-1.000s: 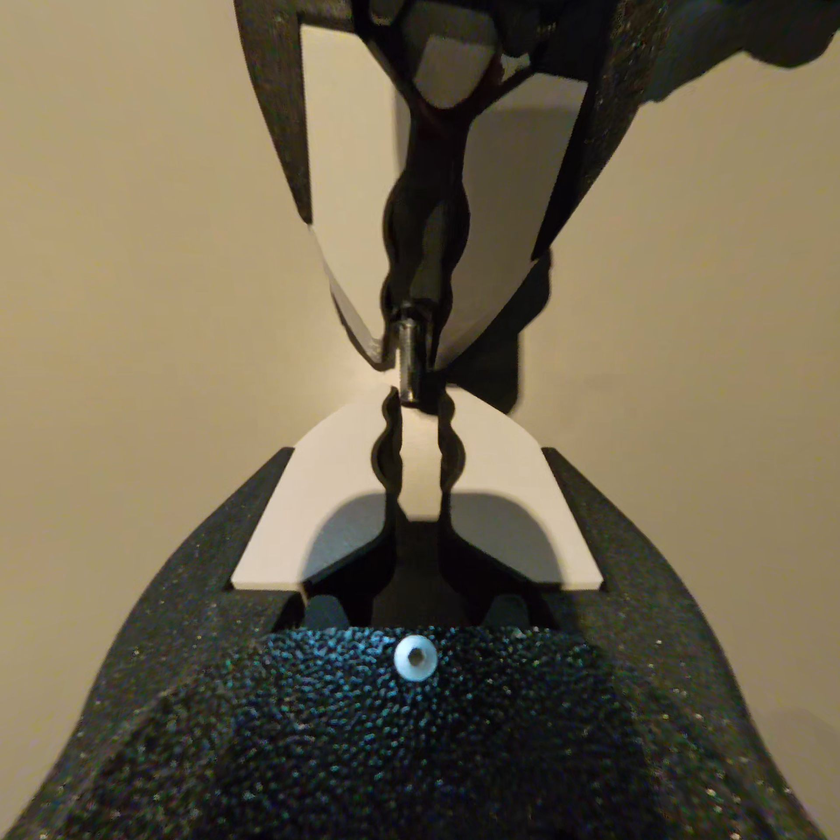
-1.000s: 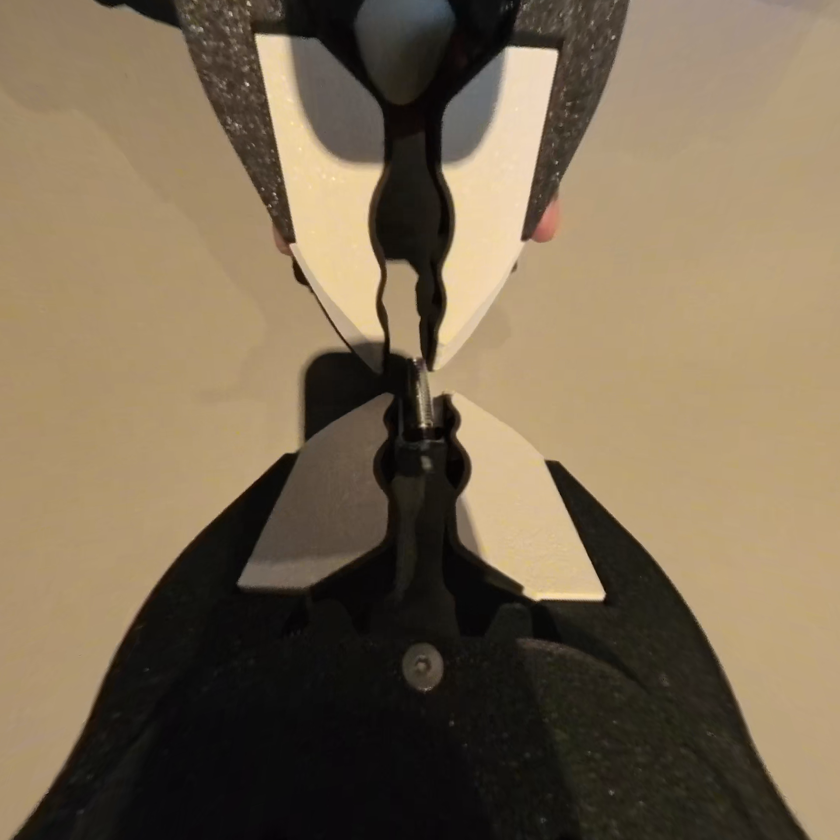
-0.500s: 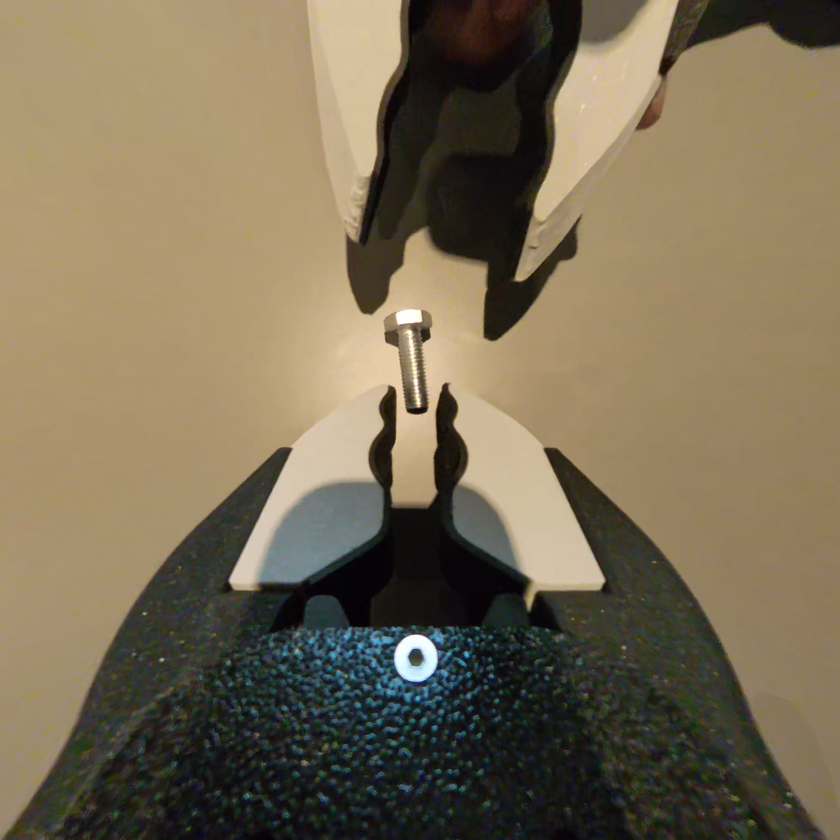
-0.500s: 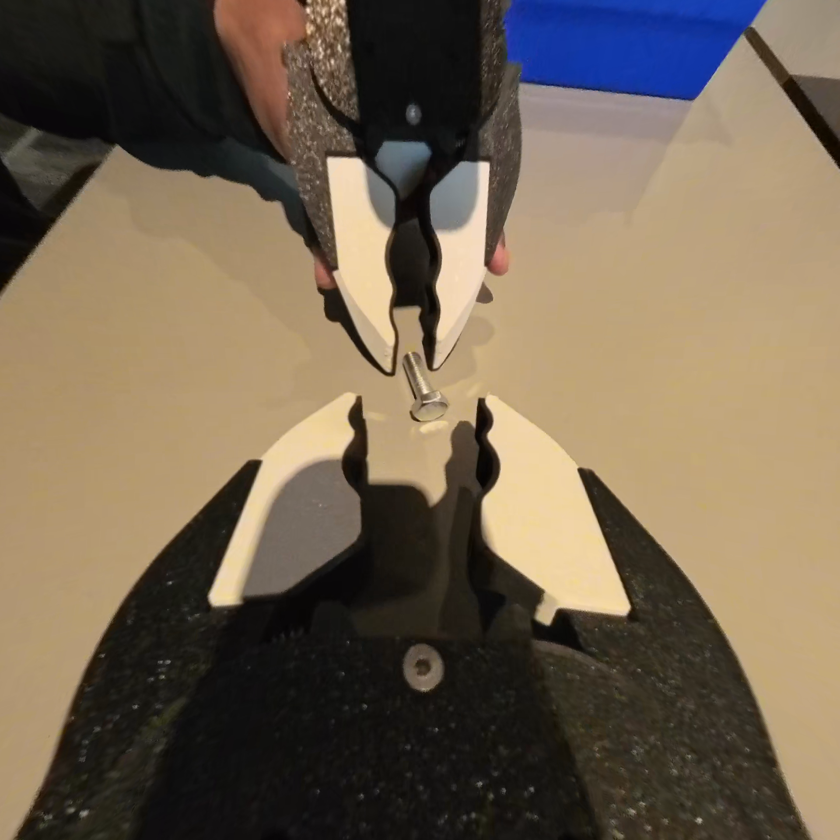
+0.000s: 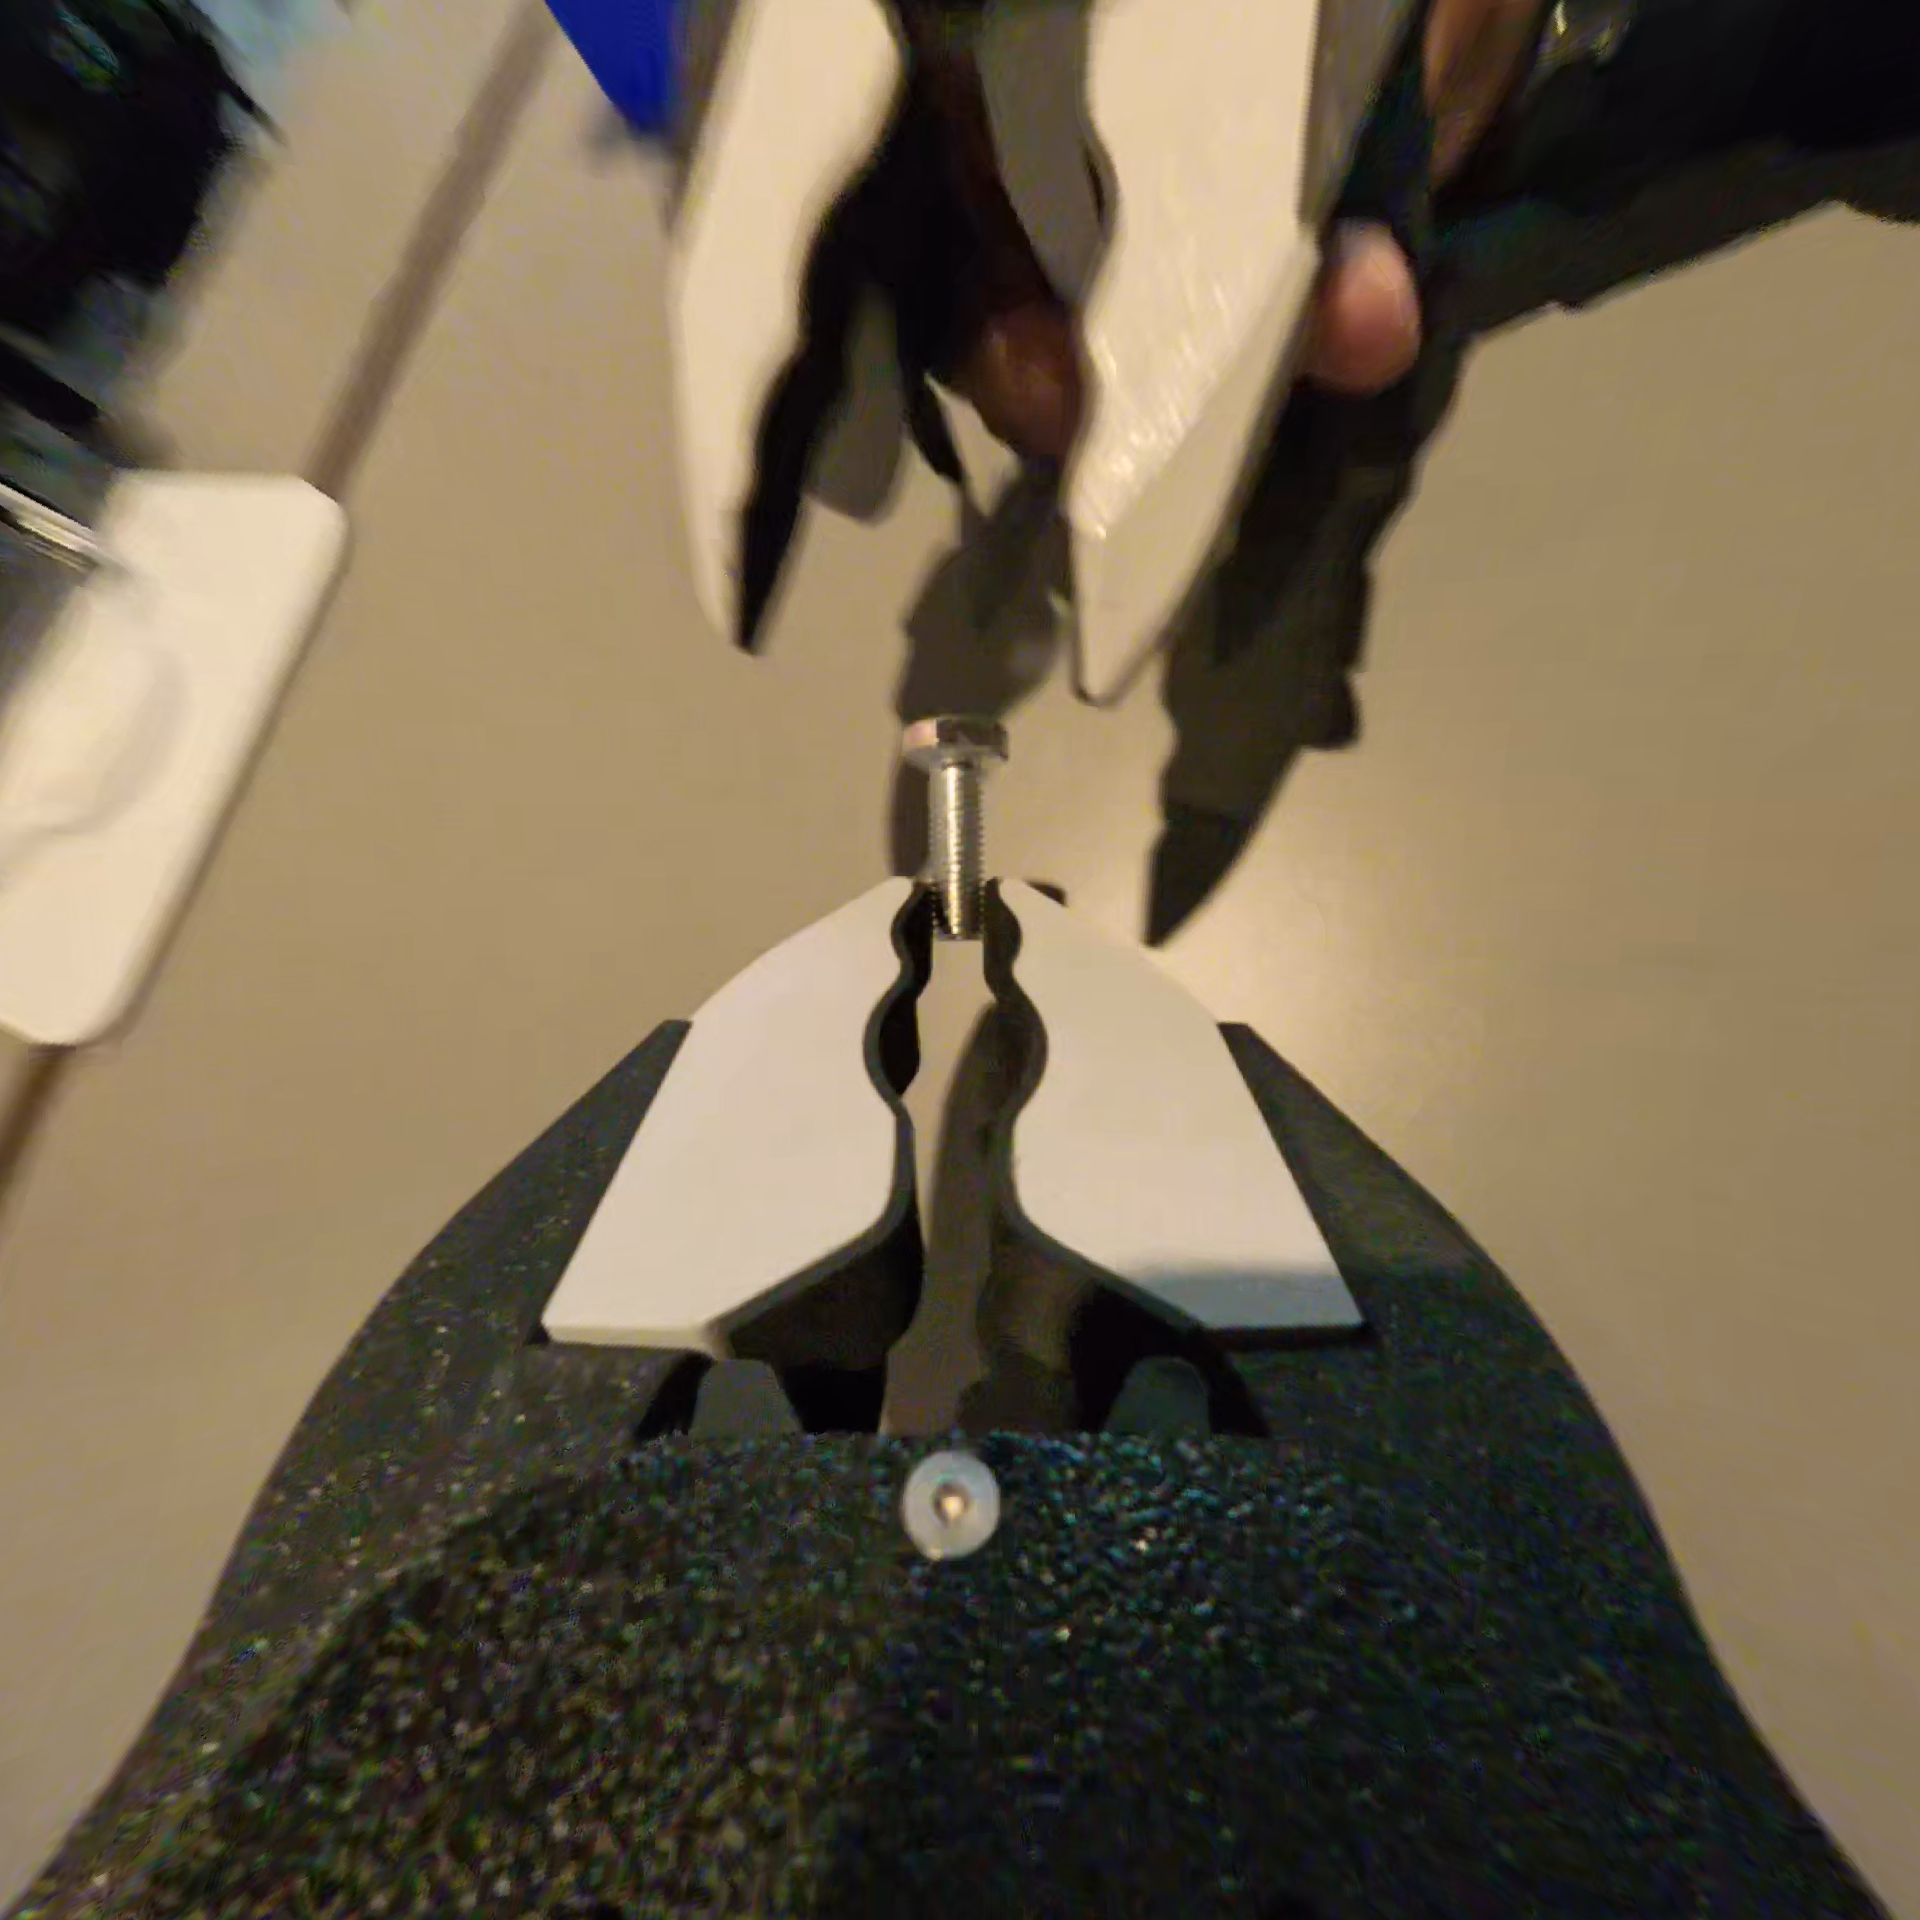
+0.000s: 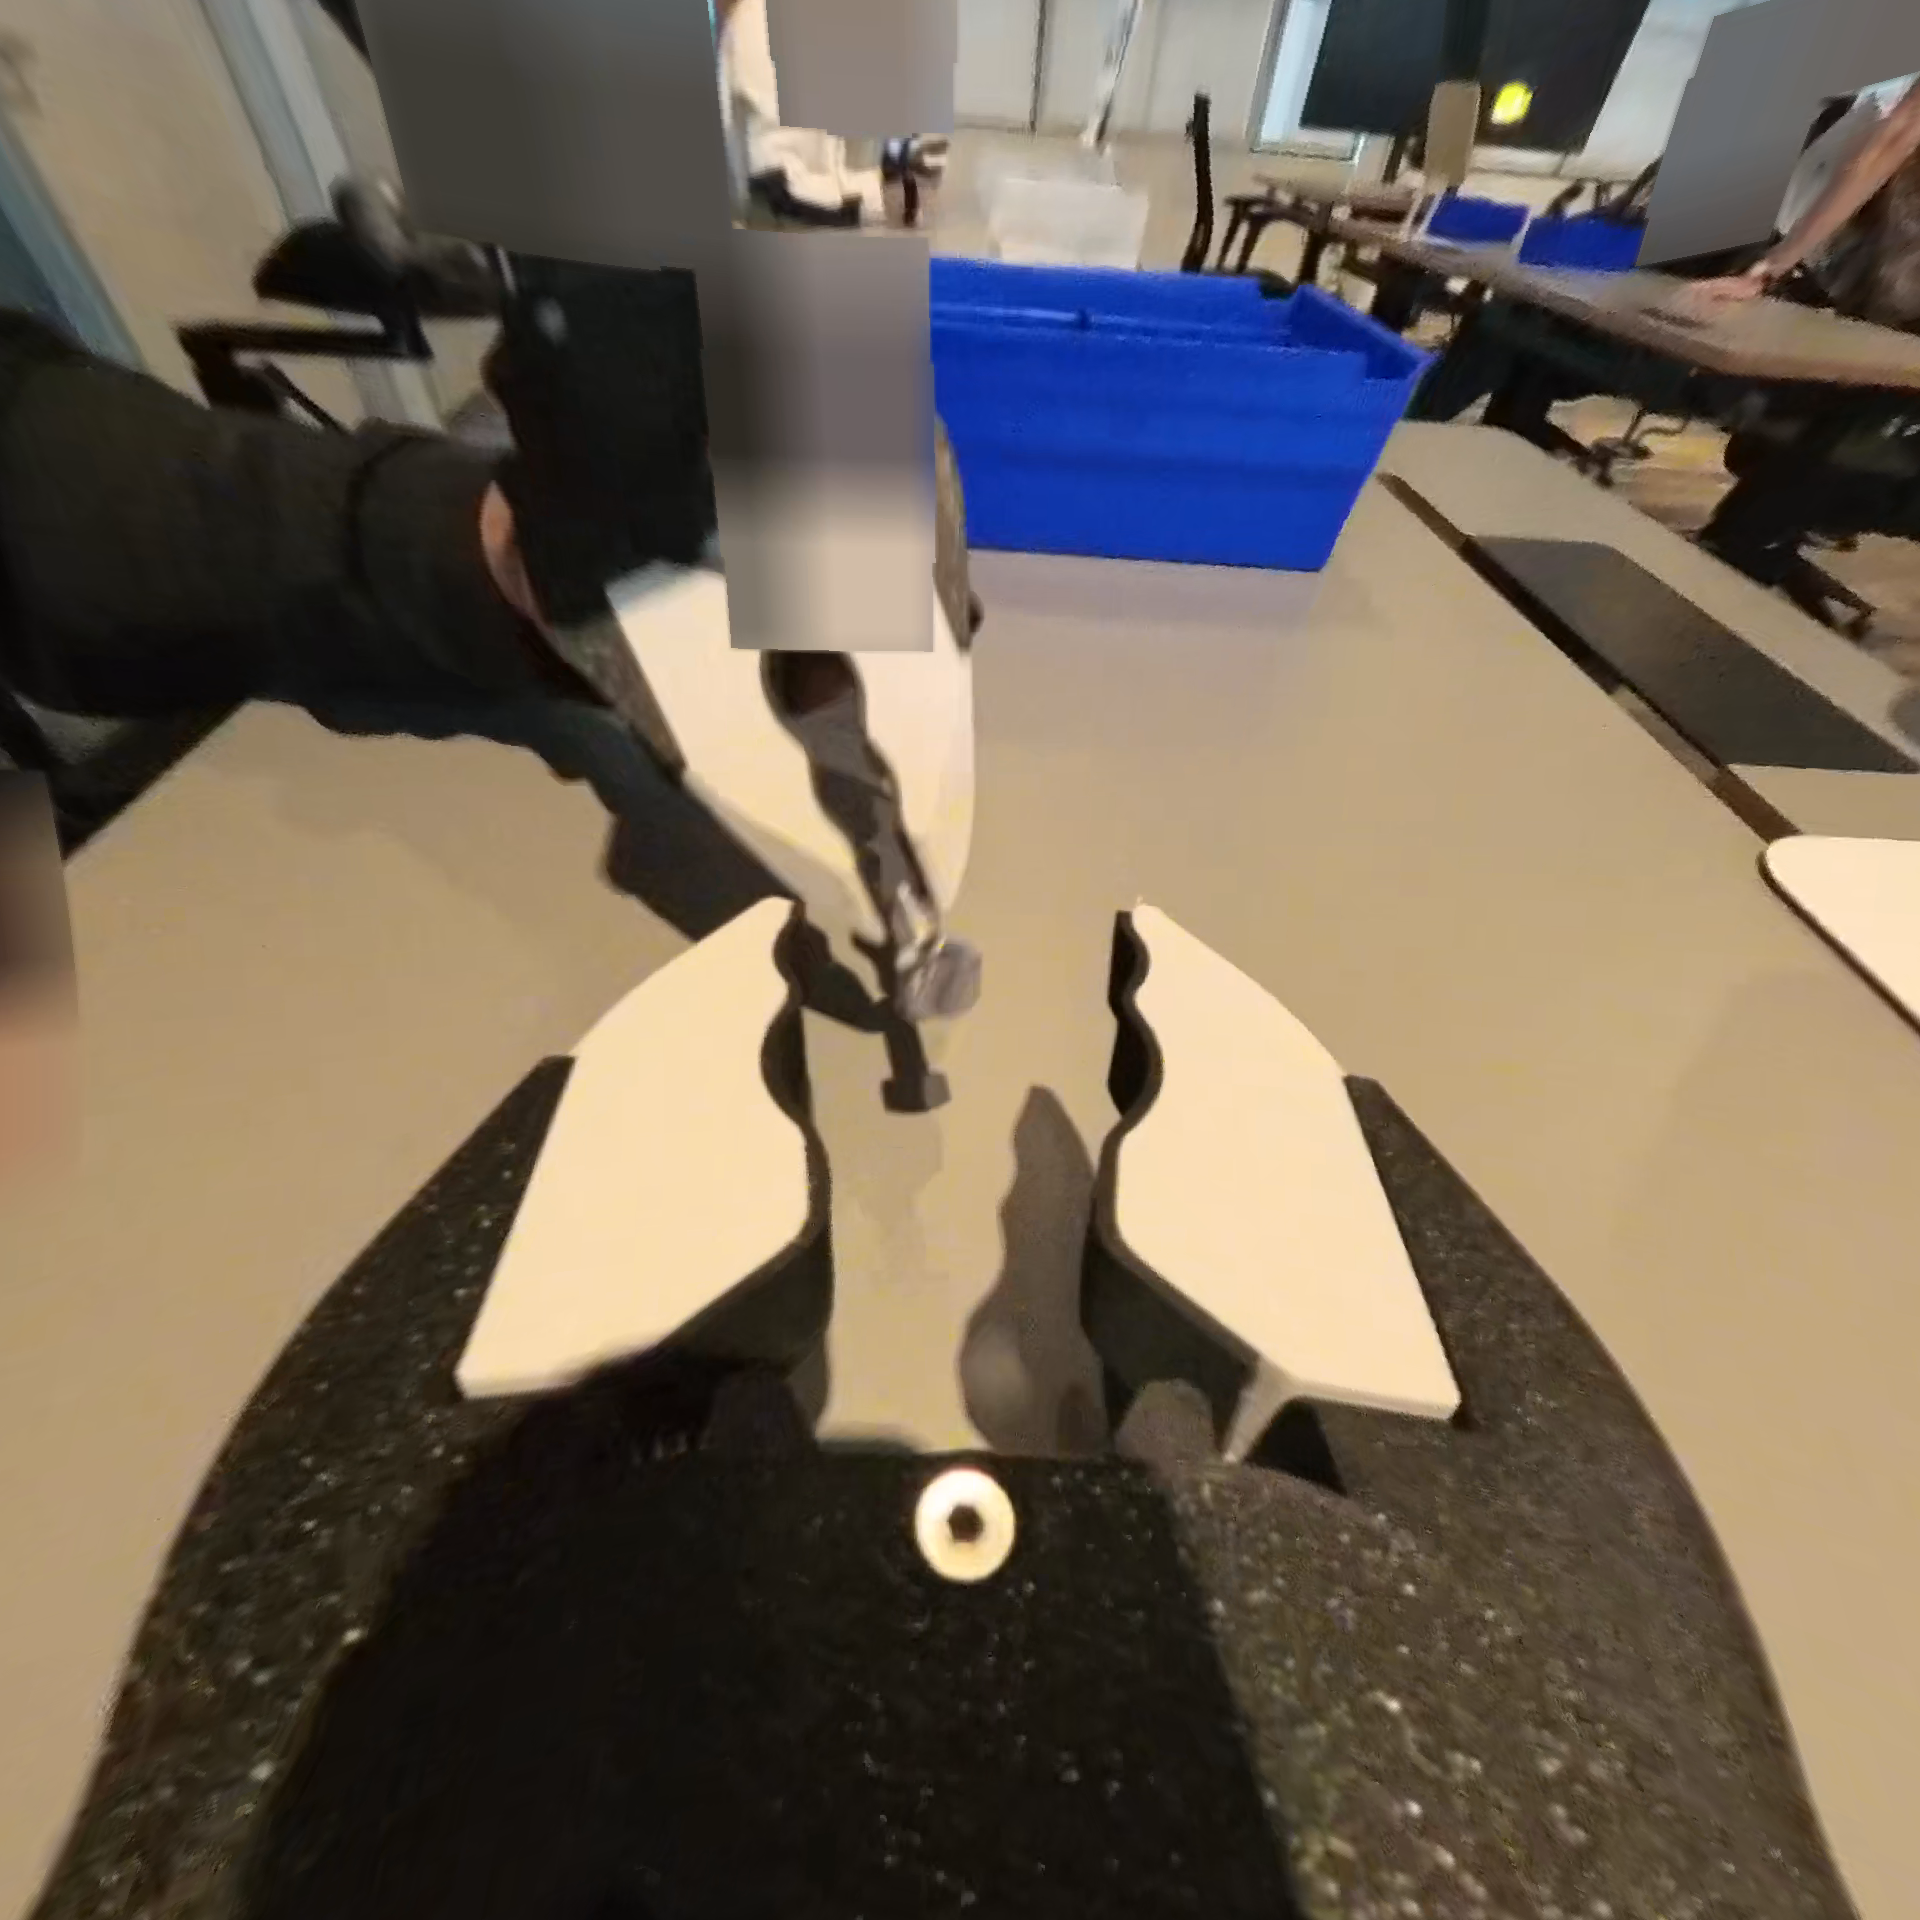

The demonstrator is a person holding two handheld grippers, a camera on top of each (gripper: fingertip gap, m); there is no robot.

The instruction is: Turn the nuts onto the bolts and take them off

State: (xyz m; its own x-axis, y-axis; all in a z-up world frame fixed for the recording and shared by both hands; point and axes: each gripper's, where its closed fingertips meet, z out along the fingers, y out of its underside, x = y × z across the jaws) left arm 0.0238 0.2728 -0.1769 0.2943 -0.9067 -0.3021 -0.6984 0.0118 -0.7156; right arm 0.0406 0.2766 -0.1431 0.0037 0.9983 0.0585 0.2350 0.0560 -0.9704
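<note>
A silver hex-head bolt [image 5: 954, 821] is held by its threaded end between the tips of my left gripper [image 5: 954, 896], which is shut on it. The bolt points away, a little above the beige table [image 5: 1558, 831], head outward. My right gripper [image 6: 956, 920] is open and empty, with the bolt's head just beyond its tips. It also shows blurred in the left wrist view [image 5: 925, 655], facing the bolt head. The right wrist view shows the left gripper [image 6: 914, 925] with the bolt [image 6: 945, 982] and its shadow below. No nut is in view.
A white tray [image 5: 156, 727] lies on the table to the left of my left gripper; its corner shows at the right edge of the right wrist view [image 6: 1860, 914]. A blue bin [image 6: 1143, 416] stands at the table's far end. A black mat [image 6: 1662, 665] lies far right.
My right gripper let go of the bolt's head, opened and drew back. My left gripper stayed shut on the threaded end and now holds the bolt alone, raised off the table.
</note>
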